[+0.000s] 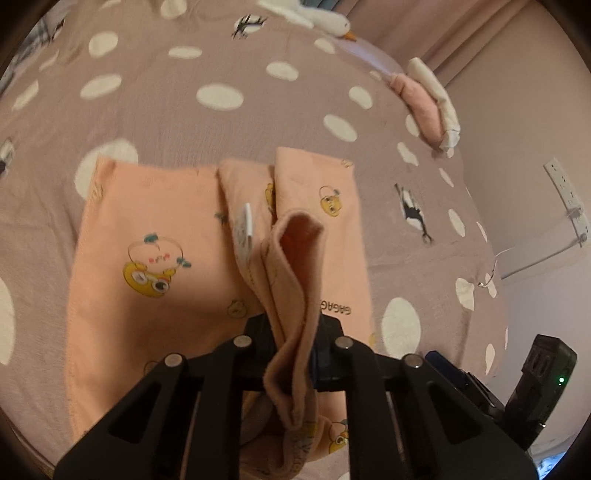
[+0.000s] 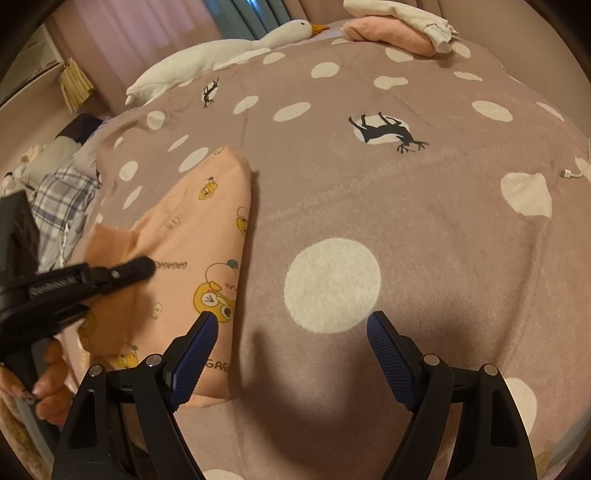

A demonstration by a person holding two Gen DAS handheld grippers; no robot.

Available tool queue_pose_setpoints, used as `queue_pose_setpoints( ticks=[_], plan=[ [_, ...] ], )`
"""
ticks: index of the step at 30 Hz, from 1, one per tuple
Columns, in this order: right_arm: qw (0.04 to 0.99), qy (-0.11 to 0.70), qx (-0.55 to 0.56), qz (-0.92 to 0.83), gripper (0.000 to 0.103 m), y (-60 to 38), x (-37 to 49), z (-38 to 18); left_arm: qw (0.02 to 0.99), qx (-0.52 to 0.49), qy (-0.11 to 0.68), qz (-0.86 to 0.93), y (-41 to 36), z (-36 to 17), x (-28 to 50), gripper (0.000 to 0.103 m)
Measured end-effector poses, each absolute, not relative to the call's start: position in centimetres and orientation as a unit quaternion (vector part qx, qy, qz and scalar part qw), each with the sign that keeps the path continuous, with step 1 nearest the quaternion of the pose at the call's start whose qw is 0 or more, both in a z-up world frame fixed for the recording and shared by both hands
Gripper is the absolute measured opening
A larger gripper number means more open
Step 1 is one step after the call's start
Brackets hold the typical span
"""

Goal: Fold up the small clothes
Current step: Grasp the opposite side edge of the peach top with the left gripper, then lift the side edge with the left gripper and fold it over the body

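On the bed (image 2: 424, 206), the left hand-held gripper (image 1: 291, 354) pinches a bunched fold of the peach garment (image 1: 155, 236), printed "GAGAG". Right hand-held gripper (image 2: 291, 332) hangs spread over bare polka-dot cover beside the garment's edge.

There are 2 black two-finger hand-held grippers: the left hand-held gripper (image 1: 291, 354) and the right hand-held gripper (image 2: 291, 350). 1 peach cotton garment printed with yellow cartoon faces (image 1: 155, 236) lies just ahead of the left one, and to the left of the right one. 1 mauve bed cover with white spots and black deer prints (image 2: 424, 206) spreads beneath both. Far ahead of the right hand-held gripper sit 1 white plush goose with an orange beak (image 2: 229, 51) and 1 stack of 2 folded cloths, 1 pink (image 2: 384, 35) and 1 white (image 2: 417, 14). 1 white charging cable end (image 2: 570, 172) lies off to its right.
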State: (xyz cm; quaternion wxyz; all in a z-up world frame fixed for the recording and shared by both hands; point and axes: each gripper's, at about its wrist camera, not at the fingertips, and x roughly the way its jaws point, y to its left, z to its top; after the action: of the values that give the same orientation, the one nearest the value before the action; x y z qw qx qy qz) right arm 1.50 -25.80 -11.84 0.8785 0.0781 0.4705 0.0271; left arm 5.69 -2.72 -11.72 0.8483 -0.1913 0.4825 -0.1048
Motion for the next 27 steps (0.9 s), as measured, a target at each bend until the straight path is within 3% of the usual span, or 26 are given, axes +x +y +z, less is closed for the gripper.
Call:
queue_pose_setpoints(
  ticks=[9,27],
  plan=[
    [0.879,0.469,0.076,0.032,0.082,-25.6,1.6,-11.7,0.875,-0.17,0.442,-0.098,-1.9,-8.6,4.1,0.012],
    [0.882,0.464,0.063,0.045,0.082,-24.4,1.5,-11.3,0.874,-0.211,0.436,-0.039,3.2,-8.3,2.3,0.012]
  ],
)
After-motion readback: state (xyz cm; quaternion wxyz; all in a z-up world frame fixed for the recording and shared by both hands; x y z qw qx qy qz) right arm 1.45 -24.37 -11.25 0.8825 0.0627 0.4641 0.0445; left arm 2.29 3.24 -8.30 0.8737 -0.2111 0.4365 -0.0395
